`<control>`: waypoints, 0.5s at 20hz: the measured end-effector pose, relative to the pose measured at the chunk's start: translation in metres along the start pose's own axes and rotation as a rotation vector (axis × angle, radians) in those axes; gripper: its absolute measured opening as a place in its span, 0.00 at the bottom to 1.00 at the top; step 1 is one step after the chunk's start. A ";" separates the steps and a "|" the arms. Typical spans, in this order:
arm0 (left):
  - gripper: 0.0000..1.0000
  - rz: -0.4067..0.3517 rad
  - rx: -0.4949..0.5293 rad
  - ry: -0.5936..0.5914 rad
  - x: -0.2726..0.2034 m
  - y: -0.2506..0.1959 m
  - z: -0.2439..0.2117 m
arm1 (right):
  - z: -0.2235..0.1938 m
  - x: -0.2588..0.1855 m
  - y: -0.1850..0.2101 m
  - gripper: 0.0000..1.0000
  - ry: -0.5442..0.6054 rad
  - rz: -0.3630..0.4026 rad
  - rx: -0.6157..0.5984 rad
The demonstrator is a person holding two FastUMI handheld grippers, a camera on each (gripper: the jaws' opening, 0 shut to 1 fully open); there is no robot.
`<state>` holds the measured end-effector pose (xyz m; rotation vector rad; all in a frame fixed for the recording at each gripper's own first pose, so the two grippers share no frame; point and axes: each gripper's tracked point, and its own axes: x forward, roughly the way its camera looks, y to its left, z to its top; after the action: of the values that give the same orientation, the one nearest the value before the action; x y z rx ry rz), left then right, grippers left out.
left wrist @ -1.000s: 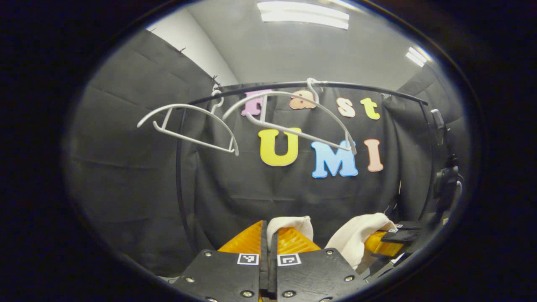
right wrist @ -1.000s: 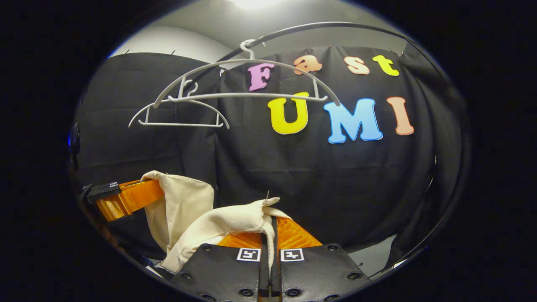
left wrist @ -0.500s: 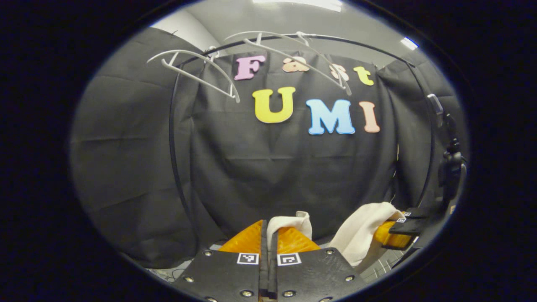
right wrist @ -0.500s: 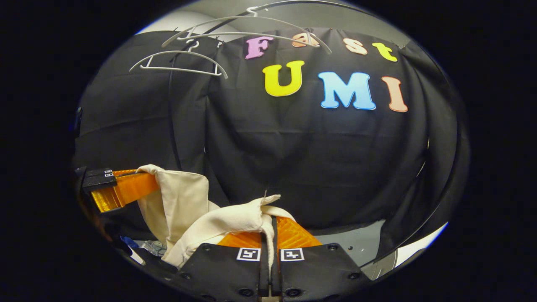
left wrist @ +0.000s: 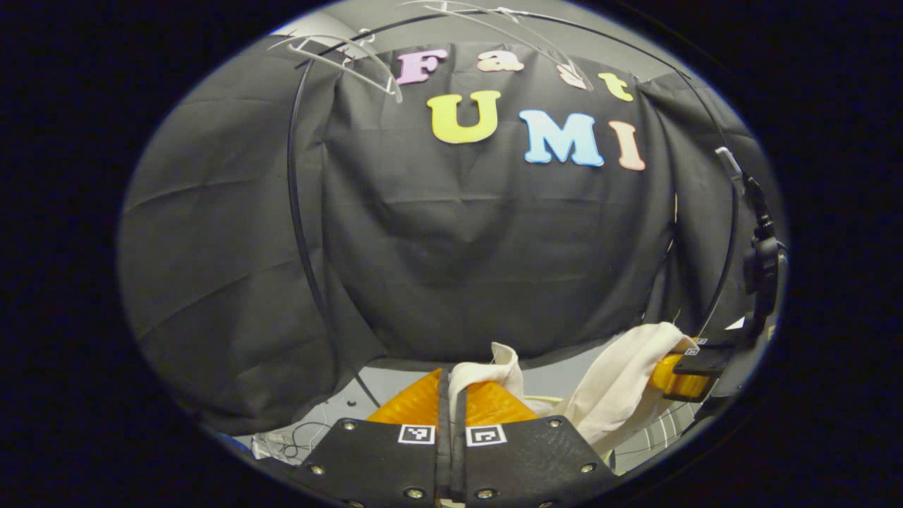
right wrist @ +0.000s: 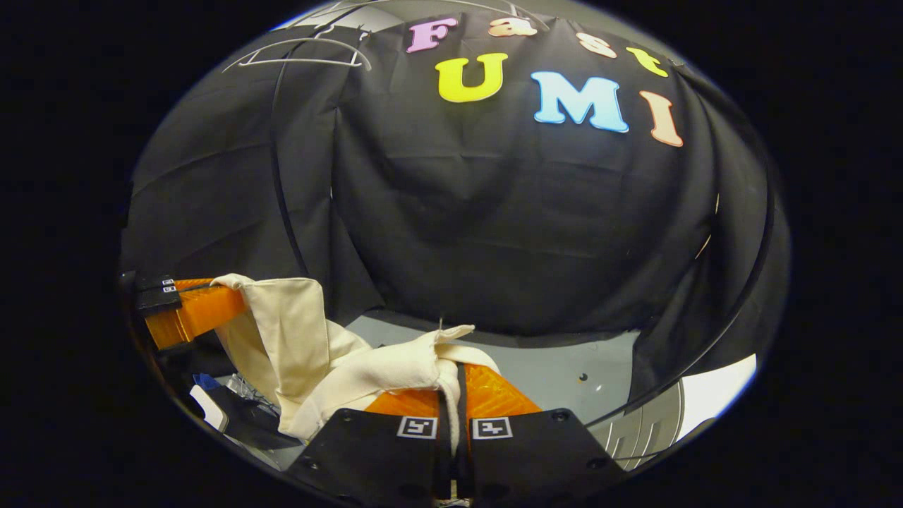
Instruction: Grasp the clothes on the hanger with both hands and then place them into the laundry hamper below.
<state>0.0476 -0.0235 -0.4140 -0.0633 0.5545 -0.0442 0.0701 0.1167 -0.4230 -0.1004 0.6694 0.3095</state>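
Between both grippers' clamped jaws hangs the cream garment (right wrist: 310, 353), left gripper (left wrist: 451, 384) and right gripper (right wrist: 457, 377) pinching it.

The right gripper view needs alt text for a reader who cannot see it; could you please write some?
The right hand-held gripper is shut on a cream garment, which drapes left to the left hand-held gripper, also gripping it. Behind hangs the black cloth wall, with bare white hangers on a rail at the top left.

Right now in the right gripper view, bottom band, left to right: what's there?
left gripper → cream cloth → right gripper → grey floor
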 end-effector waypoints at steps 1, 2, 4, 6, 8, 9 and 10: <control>0.01 0.004 0.006 0.021 0.002 0.003 -0.010 | -0.009 0.002 -0.001 0.04 0.026 -0.001 -0.004; 0.00 0.009 0.013 0.039 0.004 0.006 -0.020 | -0.020 0.005 -0.002 0.04 0.055 -0.002 -0.006; 0.01 0.016 0.023 0.085 0.005 0.011 -0.037 | -0.039 0.005 -0.003 0.04 0.108 -0.010 -0.005; 0.01 0.035 0.042 0.133 0.008 0.016 -0.052 | -0.051 0.005 -0.005 0.04 0.159 -0.022 -0.016; 0.02 0.042 0.060 0.185 0.011 0.020 -0.062 | -0.060 0.006 -0.009 0.06 0.209 -0.029 -0.040; 0.02 0.042 0.065 0.207 0.012 0.020 -0.065 | -0.062 0.003 -0.010 0.08 0.226 -0.033 -0.050; 0.00 0.037 0.067 0.221 0.012 0.021 -0.067 | -0.064 0.001 -0.010 0.12 0.242 -0.034 -0.059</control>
<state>0.0227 -0.0063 -0.4787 0.0176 0.7747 -0.0337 0.0358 0.0958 -0.4736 -0.2080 0.8971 0.2871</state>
